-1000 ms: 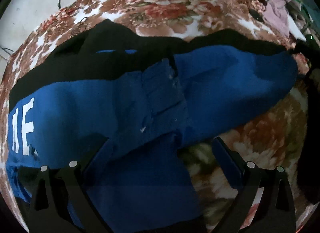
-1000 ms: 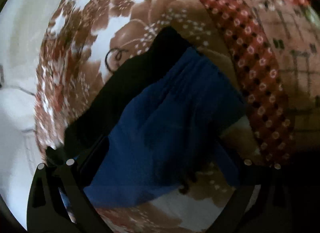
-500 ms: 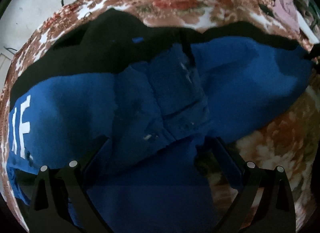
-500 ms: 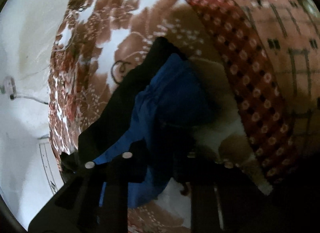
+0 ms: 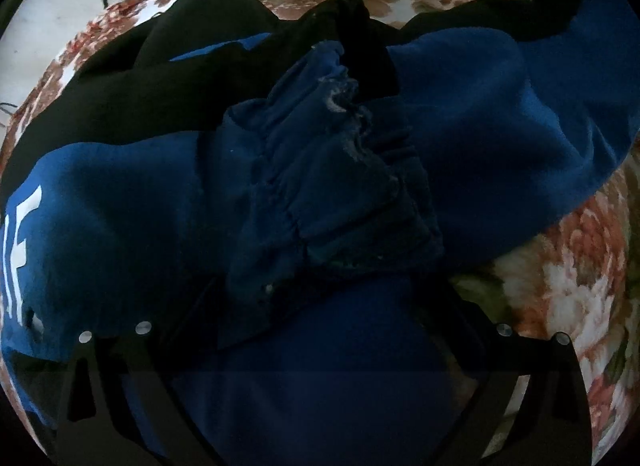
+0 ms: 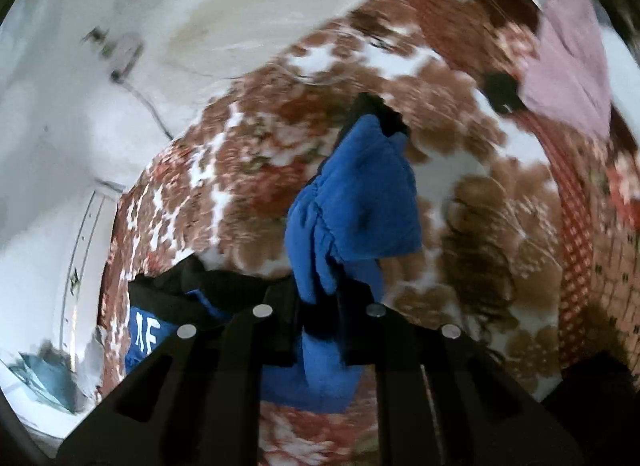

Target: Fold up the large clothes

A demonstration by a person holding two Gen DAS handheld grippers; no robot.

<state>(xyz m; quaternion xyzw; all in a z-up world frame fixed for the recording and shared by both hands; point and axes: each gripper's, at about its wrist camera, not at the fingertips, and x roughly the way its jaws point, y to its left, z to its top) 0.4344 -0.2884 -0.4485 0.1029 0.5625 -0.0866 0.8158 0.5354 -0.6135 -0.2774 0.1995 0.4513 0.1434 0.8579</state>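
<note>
Blue and black garment on a flowered blanket, one end pinched by the right gripper.

In the left wrist view, the left gripper (image 5: 320,306) stands with its jaws wide apart just over the blue and black garment (image 5: 460,137), and nothing is pressed between them; white letters (image 5: 20,234) show at the near left, and the bunched middle of the cloth lies further on the flowered blanket (image 5: 580,266). Only the right wrist view shows the right gripper (image 6: 318,318): its jaws are closed on a blue fold of the garment (image 6: 360,201), which hangs above the blanket (image 6: 248,153). That view shows also a pink cloth (image 6: 568,65) at the far right and a white wall (image 6: 60,125) at the left. No container is visible in either view.
</note>
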